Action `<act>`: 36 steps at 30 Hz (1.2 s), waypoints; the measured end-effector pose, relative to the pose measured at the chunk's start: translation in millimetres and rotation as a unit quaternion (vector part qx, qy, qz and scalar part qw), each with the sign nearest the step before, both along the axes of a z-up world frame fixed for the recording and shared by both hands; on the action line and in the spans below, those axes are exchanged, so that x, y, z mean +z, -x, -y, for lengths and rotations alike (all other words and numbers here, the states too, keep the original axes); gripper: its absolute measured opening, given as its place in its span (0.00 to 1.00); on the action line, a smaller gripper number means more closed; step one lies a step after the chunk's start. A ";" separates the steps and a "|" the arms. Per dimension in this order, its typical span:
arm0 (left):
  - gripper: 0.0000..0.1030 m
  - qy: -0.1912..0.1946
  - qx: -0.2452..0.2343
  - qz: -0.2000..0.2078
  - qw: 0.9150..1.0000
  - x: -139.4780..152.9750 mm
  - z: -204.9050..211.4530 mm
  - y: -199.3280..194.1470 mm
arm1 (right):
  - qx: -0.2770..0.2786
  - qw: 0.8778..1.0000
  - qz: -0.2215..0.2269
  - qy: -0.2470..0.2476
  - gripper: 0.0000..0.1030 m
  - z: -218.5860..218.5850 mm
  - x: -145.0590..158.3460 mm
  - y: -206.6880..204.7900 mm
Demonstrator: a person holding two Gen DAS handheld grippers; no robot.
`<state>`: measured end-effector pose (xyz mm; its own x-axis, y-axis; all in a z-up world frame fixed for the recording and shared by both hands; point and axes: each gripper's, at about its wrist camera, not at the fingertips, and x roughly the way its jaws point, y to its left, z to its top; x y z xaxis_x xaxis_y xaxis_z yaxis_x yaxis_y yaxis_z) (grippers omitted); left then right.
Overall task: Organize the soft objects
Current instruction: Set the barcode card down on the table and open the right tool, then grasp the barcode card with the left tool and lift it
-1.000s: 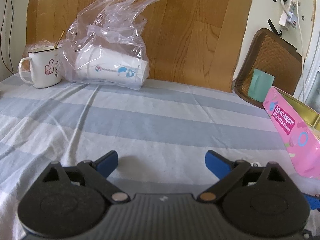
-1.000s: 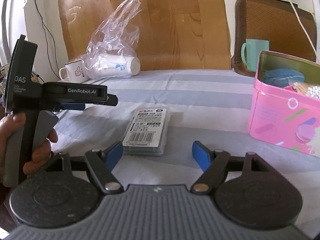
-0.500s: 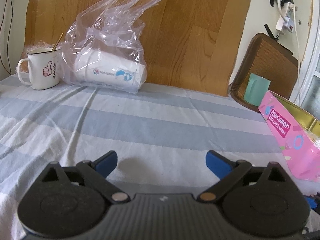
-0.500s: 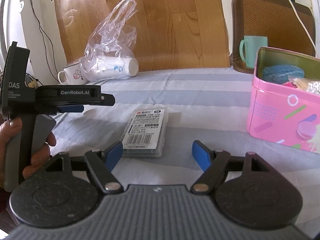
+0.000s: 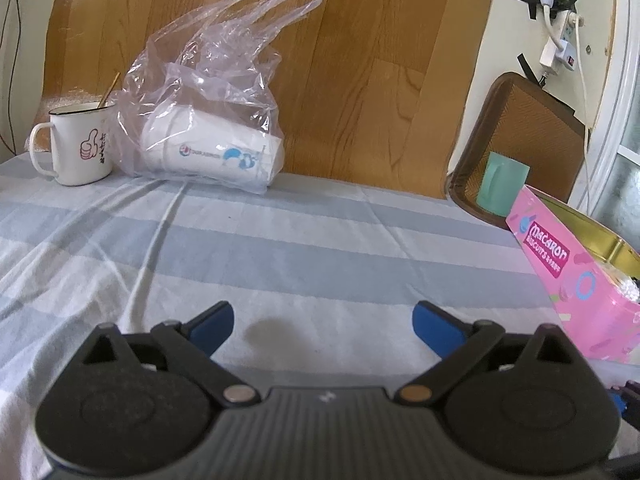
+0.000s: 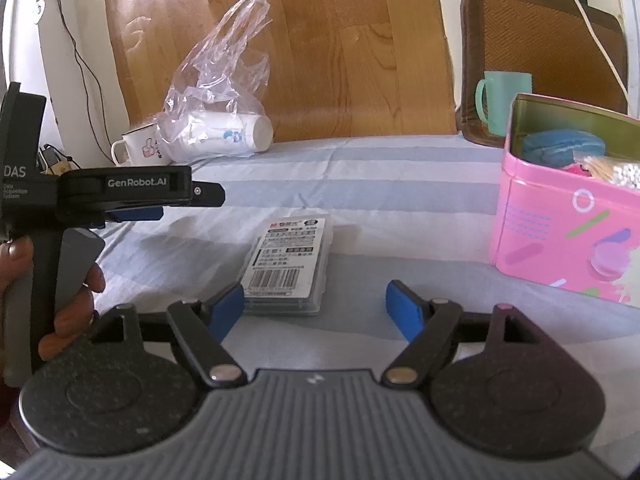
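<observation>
My left gripper (image 5: 322, 326) is open and empty above the striped cloth; it also shows from the side in the right wrist view (image 6: 136, 214), at the left. My right gripper (image 6: 316, 310) is open and empty, just short of a flat clear plastic pack with a barcode label (image 6: 290, 262) lying on the cloth. An open pink tin (image 6: 560, 232) at the right holds a blue soft object (image 6: 562, 148) and cotton swabs (image 6: 616, 170). The tin shows at the right edge of the left wrist view (image 5: 576, 272).
A clear plastic bag with white paper cups (image 5: 208, 136) lies at the back by the wooden board. A white enamel mug (image 5: 76, 144) stands left of it. A teal mug (image 6: 502, 100) stands behind the tin, before a brown cushion (image 6: 540, 40).
My left gripper has tilted up and turned slightly, so the bag and mug sit lower in its view. My right gripper has edged closer to the plastic pack. Both stay open.
</observation>
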<state>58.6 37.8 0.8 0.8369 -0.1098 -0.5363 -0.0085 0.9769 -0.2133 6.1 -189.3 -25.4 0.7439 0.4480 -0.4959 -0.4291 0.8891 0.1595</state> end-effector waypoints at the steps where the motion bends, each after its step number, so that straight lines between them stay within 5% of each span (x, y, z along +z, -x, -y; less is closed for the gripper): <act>1: 0.98 0.001 0.000 0.001 1.000 0.1 0.0 0.6 | 0.001 1.000 -0.001 -0.001 0.80 -0.2 -0.1 -0.6; 12: 0.99 0.004 -0.013 0.008 1.000 1.6 0.9 3.0 | 0.002 1.000 0.002 0.011 0.81 -4.8 0.2 1.4; 22: 0.94 0.052 -0.023 -0.003 0.998 -1.3 -11.0 -0.7 | 0.034 0.998 0.003 0.043 0.86 -33.4 1.6 -7.1; 24: 0.93 0.051 -0.024 -0.005 0.998 -1.7 -10.2 -1.2 | 0.036 0.997 0.006 0.062 0.82 -43.6 1.0 -10.1; 26: 0.90 0.044 -0.034 -0.009 0.998 -1.6 -6.5 -1.7 | 0.030 0.995 0.019 0.089 0.61 -51.6 0.7 -8.8; 28: 0.86 0.038 -0.052 -0.016 0.998 -1.6 -1.1 -1.5 | 0.040 0.995 0.019 0.086 0.60 -49.7 1.5 -7.2; 34: 0.86 0.077 -0.139 -0.051 0.986 2.4 27.4 21.2 | 0.058 0.994 0.028 0.083 0.60 -24.4 -0.7 20.8; 36: 0.86 0.115 -0.188 -0.082 0.972 4.6 42.2 27.8 | 0.055 0.995 0.029 0.078 0.60 -10.5 -1.3 35.0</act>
<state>30.8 -4.5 5.5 0.6197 -0.5244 -0.5840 0.2886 0.8442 -0.4518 -28.9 -178.8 -26.7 0.7232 0.4500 -0.5239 -0.5304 0.8477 -0.0040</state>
